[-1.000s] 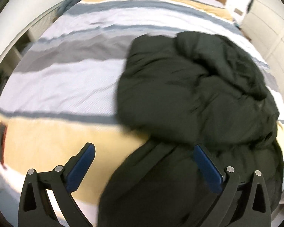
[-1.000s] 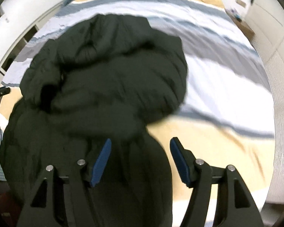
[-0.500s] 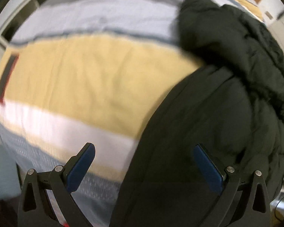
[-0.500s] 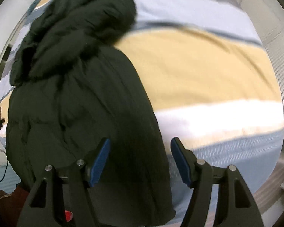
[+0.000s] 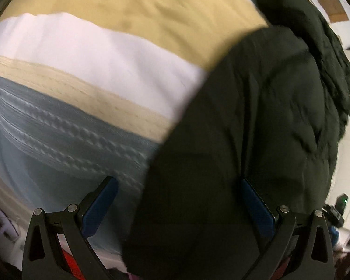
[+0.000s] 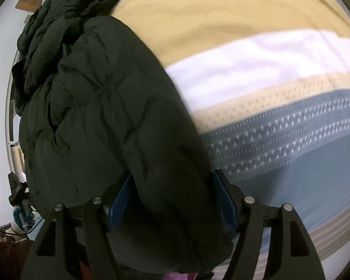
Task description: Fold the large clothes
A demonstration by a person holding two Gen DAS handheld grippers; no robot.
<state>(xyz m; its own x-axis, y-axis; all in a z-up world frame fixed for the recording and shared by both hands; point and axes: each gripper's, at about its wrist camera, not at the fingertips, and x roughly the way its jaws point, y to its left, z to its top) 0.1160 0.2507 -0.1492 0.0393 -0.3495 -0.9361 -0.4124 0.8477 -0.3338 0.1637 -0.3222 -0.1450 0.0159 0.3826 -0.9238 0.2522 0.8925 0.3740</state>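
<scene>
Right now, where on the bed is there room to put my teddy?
The bedspread lies bare on both sides of the dark puffy jacket: the yellow and white stripes have space. It's crowded along the near edge, where the left gripper and right gripper straddle the jacket.

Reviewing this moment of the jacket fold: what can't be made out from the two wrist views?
- Left wrist: whether the left gripper touches the dark jacket; motion blur smears the cloth edge.
- Right wrist: whether the right gripper pads press the jacket; cloth covers them.
- Both views: the hem, cut off by the bottom edge.
- Bedspread pattern: blurred.
</scene>
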